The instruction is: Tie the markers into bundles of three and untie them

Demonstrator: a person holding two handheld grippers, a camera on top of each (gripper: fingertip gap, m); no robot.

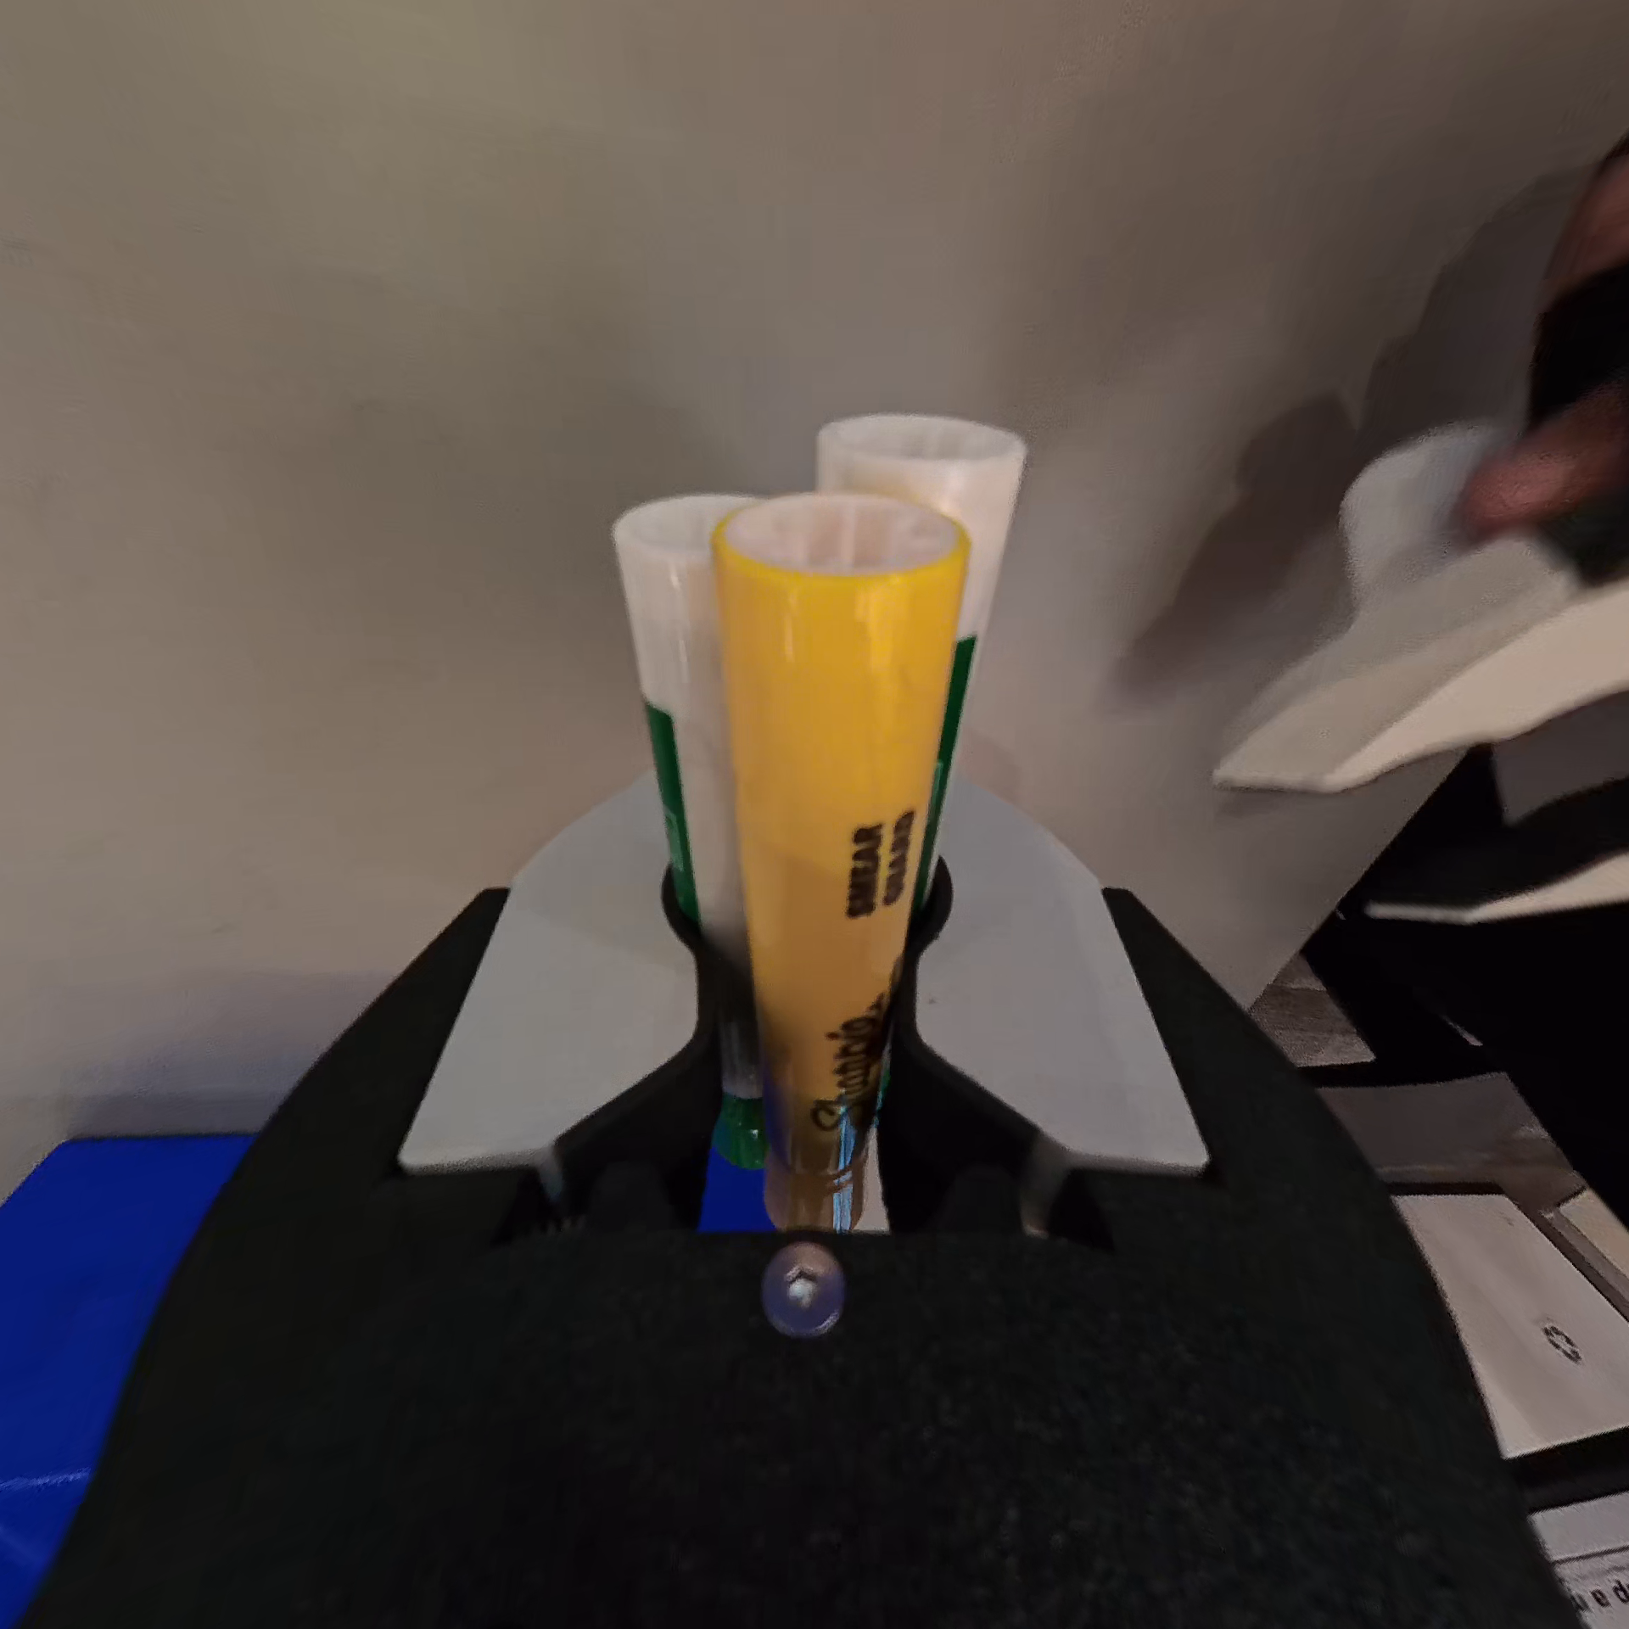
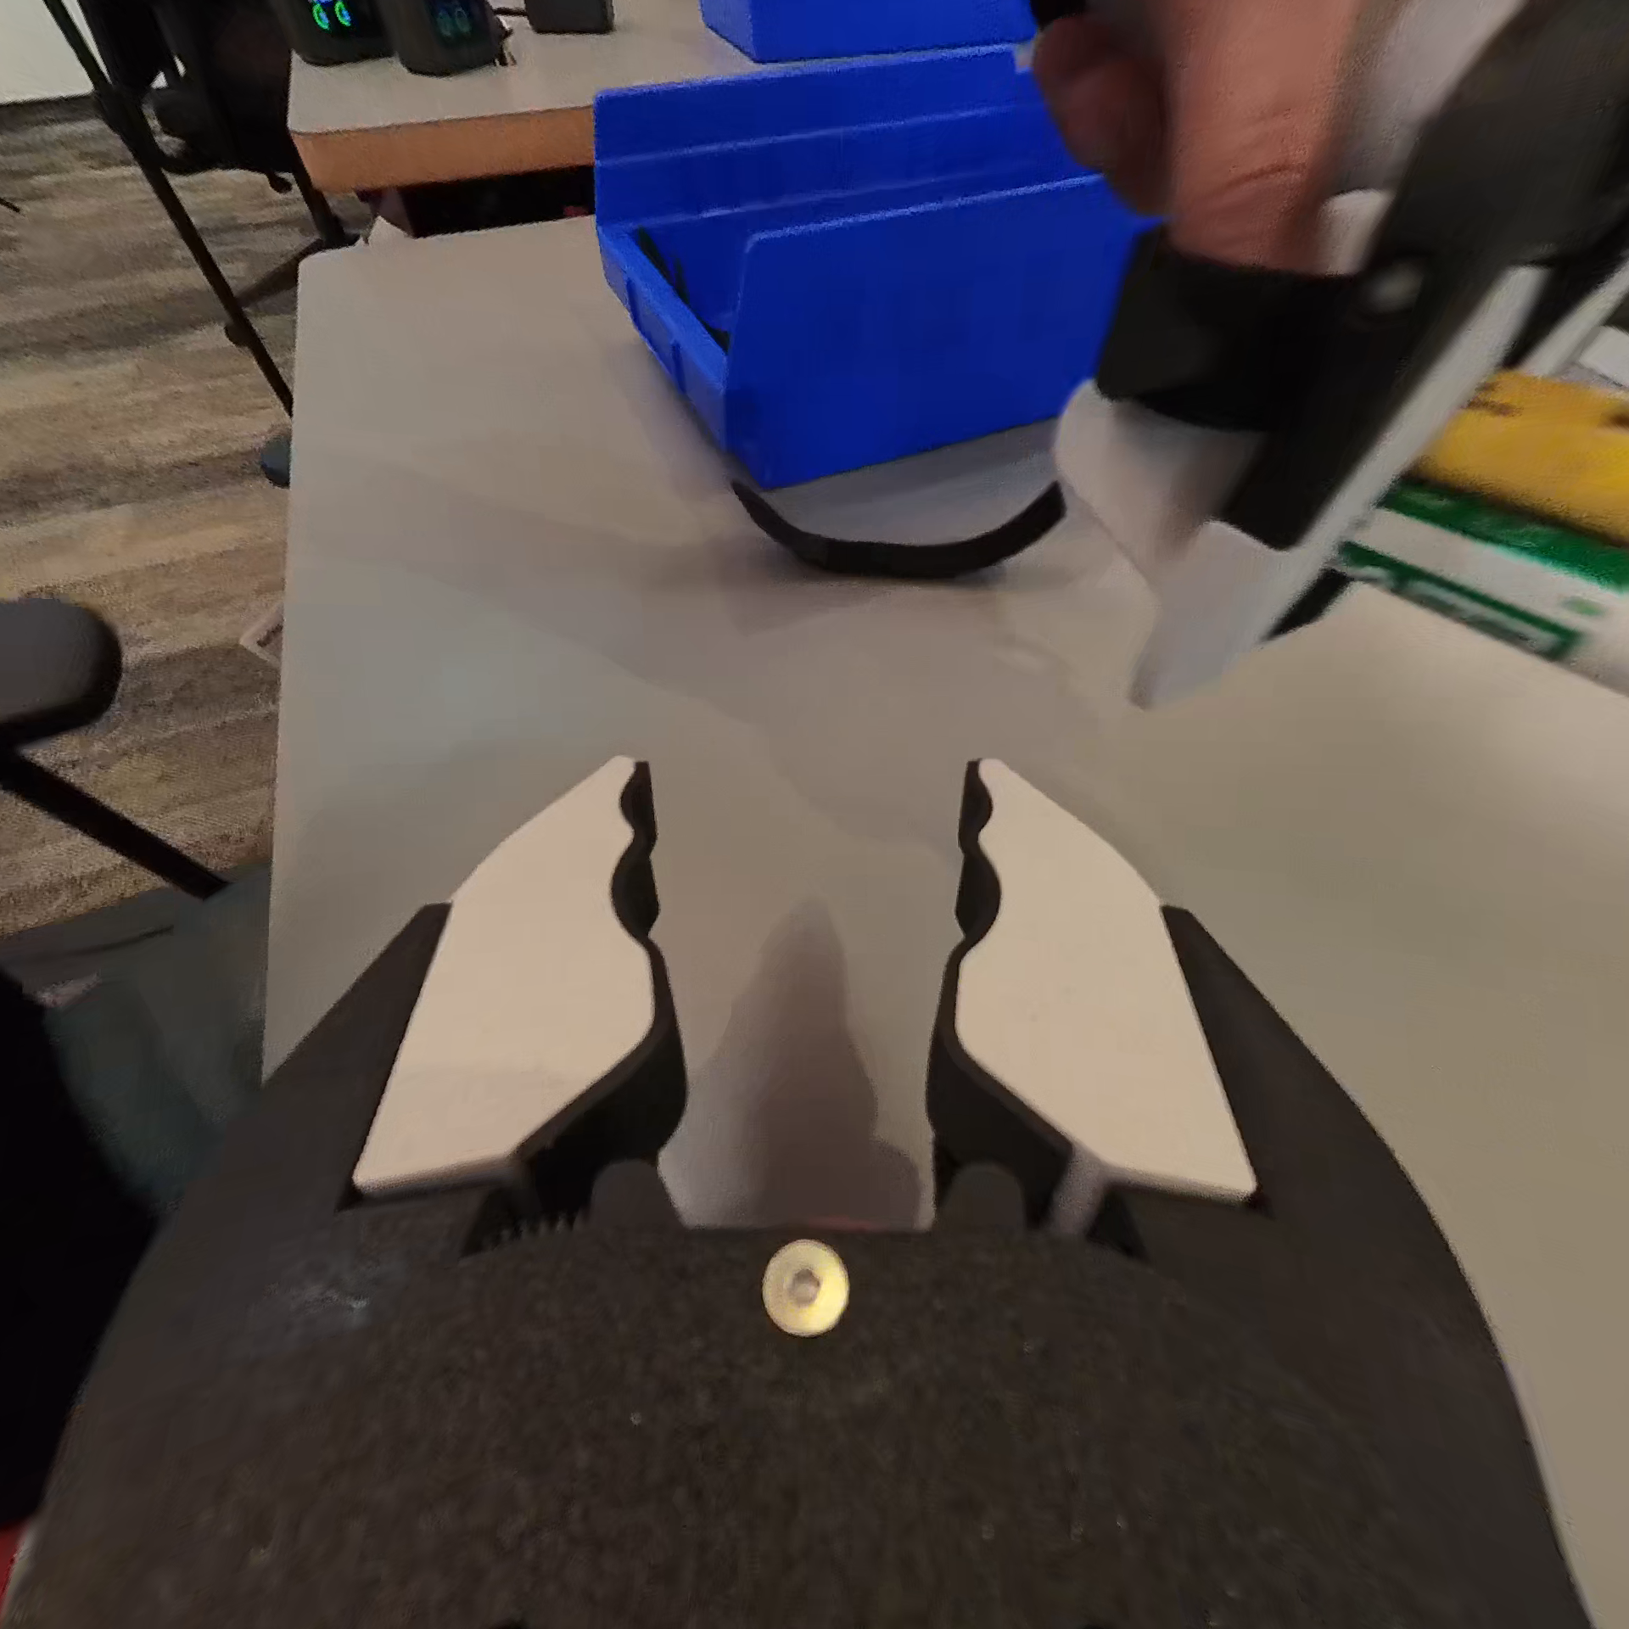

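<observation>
While the left gripper [image 1: 807, 890] stays out of the table's reach, it's clenched on three markers: yellow marker [image 1: 837, 749] in front, two white-and-green markers [image 1: 670, 670] behind, all poking up centre-frame w/ butt ends toward the wall [image 1: 353, 353]. Blue bin [image 1: 79, 1278] edge shows lower left. Upper right of that view: the other gripper, blurred.

Right gripper [image 2: 807, 793] is released, jaws wide apart, nothing btwn them, hovering over the grey table [image 2: 529, 617] at bottom centre. Upper centre: blue bin w/ dividers; just in front of it a black strap [image 2: 899, 551] lies curved on the table. Upper right: a hand [image 2: 1208, 115] & the left gripper, blurred; markers partly visible at right edge beyond it. Carpet floor [image 2: 132, 353] on the left.
</observation>
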